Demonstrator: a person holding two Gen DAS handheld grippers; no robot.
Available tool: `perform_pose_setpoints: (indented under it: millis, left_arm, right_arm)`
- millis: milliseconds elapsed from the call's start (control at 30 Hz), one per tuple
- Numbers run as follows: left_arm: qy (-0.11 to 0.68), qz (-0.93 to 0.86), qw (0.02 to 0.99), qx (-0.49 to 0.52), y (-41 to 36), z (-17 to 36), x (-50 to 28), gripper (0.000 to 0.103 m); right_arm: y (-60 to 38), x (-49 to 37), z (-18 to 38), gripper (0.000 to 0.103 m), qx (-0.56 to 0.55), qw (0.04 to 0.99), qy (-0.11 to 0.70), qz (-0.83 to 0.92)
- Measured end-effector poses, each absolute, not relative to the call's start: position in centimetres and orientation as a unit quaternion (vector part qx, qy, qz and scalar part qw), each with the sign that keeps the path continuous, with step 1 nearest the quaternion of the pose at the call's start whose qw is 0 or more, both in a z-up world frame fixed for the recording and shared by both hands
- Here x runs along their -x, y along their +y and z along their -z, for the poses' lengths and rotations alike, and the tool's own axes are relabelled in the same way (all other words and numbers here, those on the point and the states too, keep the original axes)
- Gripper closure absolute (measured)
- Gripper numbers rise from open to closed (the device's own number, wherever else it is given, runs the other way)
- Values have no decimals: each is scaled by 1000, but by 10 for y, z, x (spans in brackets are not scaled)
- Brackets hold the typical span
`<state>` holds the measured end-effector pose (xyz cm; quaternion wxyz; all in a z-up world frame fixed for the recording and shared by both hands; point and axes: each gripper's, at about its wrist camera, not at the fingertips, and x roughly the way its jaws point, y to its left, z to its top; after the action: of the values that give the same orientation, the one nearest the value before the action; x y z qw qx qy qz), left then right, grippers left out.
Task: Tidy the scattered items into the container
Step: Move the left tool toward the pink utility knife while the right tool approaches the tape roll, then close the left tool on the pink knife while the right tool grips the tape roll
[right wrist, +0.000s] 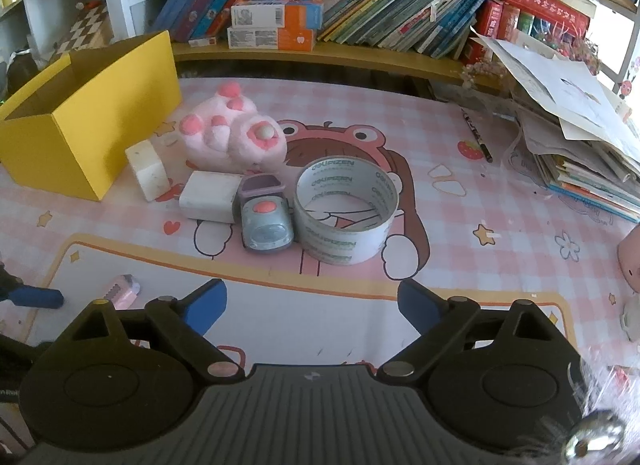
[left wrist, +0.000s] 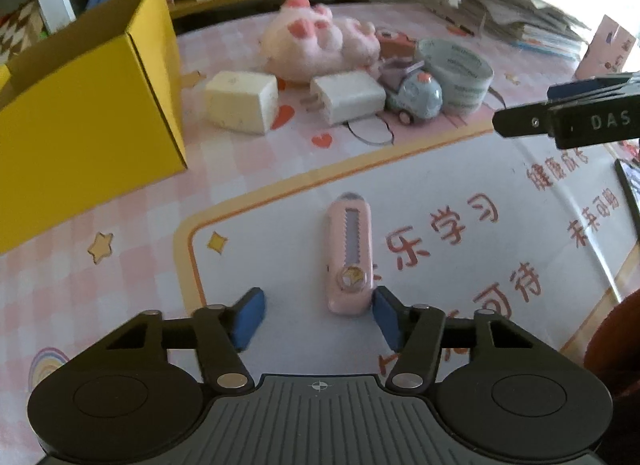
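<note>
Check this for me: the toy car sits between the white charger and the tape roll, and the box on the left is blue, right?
One thing is off: the box is yellow, not blue. The right wrist view shows it, open-topped, at the left. The rest holds: the toy car sits between the white charger and the tape roll.

Yellow box (left wrist: 80, 105) cut off left; plush toy (left wrist: 316, 41) blurred.

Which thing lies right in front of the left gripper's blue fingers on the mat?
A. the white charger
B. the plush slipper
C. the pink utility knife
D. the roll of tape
C: in the left wrist view the pink utility knife lies between the fingers of the left gripper, while the tape, charger and plush sit farther back near the yellow box.
</note>
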<state>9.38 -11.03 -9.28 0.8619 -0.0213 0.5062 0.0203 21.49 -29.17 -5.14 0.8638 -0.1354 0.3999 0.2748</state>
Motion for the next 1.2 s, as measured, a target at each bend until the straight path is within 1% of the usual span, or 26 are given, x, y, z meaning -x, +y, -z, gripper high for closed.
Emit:
perform_pose_setpoints:
  millis: [67,133,167,233,333,433,567,633,667,700,733,767,800,833,867,1000,1133,1200]
  left_arm:
    - [502,-26,864,22,-108,92,-93,63]
    - [498,-32,866,22,-105,92,-93,76]
    - [497,-35,867,25,-103,92,-93,79]
    - [495,-36,868,35,-99,91,-93,91]
    - [493,-35,868,43,-95,91,-95,98]
    - [489,-34,871,41,-95,89,-96,101]
    - [489,-33,871,39,-93,87,-97,100]
    - [494,-31,868,41,-94,87,-98,93]
    - [494,-28,868,37,-95,86,-98,93]
    - [493,-24,869,30,-97,84,-98,88]
    - [491,-20,871,22,-99,81,-98,76]
    - [487,-17,873,13,-102,79,-98,68]
    - [482,-14,876,4,-105,76,-99,48]
    - [475,-12,880,-7,-108,74,-99,32]
    - [471,-9,882,-18,-110,73,-100,29]
    - [470,3,881,-55,-117,77,-110,29]
    - [483,15,874,-55,-118,87,-119,29]
    - [486,21,871,-60,-119,91,-121,29]
  right_arm:
    - [-292,-217,53,13,136,863,401,-275]
    - [-291,-218,54,15,136,863,402,-274]
    - [-291,-219,55,15,137,863,402,-273]
    - [-291,-221,57,19,138,863,402,-272]
    - [-290,-225,59,21,139,864,403,-269]
    - [-289,-230,62,21,142,865,402,-264]
    - [-286,-237,62,22,148,868,395,-261]
    - [-286,-242,62,22,148,871,391,-258]
    - [-286,-245,61,22,146,873,389,-256]
    - [-286,-248,60,22,143,875,387,-254]
    - [-287,-252,59,22,141,877,385,-251]
    - [-287,-256,57,22,139,879,383,-248]
    - [-288,-260,56,22,138,881,381,-245]
    - [-288,-265,55,22,135,882,380,-242]
    - [-289,-269,54,22,133,884,378,-240]
    - [-290,-286,52,26,123,888,379,-231]
    - [-289,-298,56,33,115,886,391,-223]
    - [-289,-304,58,34,114,884,397,-218]
